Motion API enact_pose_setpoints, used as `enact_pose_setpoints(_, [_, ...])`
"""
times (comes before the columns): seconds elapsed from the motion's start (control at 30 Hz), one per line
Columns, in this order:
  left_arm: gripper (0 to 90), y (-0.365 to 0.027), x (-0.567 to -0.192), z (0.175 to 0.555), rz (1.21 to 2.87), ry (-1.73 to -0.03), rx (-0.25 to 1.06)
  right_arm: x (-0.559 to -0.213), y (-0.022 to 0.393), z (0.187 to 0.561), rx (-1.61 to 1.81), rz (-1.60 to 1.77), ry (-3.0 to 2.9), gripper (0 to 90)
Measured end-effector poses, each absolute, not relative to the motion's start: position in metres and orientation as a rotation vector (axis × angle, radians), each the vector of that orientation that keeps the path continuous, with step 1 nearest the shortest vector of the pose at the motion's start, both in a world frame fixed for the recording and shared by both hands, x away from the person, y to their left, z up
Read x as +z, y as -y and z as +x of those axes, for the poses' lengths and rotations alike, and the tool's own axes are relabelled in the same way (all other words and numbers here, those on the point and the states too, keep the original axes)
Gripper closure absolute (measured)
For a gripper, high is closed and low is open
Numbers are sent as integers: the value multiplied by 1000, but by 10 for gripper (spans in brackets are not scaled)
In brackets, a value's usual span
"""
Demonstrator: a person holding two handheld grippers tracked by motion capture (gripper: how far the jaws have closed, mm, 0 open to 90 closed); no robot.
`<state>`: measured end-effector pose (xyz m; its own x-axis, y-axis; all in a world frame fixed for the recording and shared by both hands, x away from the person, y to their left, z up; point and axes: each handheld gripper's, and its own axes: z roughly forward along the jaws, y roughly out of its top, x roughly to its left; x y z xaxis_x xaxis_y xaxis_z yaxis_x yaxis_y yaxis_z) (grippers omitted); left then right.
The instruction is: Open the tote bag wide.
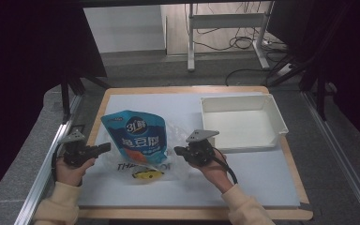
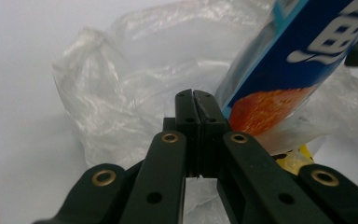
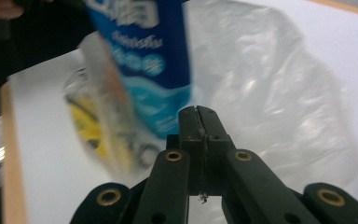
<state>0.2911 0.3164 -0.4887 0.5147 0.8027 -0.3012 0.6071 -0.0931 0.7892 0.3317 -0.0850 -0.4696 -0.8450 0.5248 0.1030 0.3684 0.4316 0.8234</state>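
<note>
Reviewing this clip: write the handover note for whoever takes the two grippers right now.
Left gripper: jaws shut, apparently pinching the left edge of the clear plastic bag; the film itself is hard to make out between the pads.
Right gripper: jaws shut at the bag's right side, likewise.
Blue pouch sits in or against the bag, tilted up; a yellow item lies at the bag's near end.
White bin stands at the far right, nothing in it.
Done: bag gripped on both sides.
Left: apparently getting the contents out or moved; bin unused.

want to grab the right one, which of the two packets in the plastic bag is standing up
The blue pouch with white lettering. It rises tilted out of the clear plastic bag, while the small yellow packet lies flat at the bag's near edge.
</note>
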Motion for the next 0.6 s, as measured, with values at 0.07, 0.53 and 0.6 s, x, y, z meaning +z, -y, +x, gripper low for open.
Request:
enact_pose_setpoints(0.07, [899,-313,-495,294,1810,-1193,240,-467,83,337,1367,816,-2487,889])
enact_pose_setpoints(0.53, [900,-301,-518,296,1887,-1210,151,-484,57,370,1298,959,-2448,889])
enact_pose_setpoints(0.6, [900,-301,-522,294,1901,-1215,143,-490,51,374,1291,987,-2459,888])
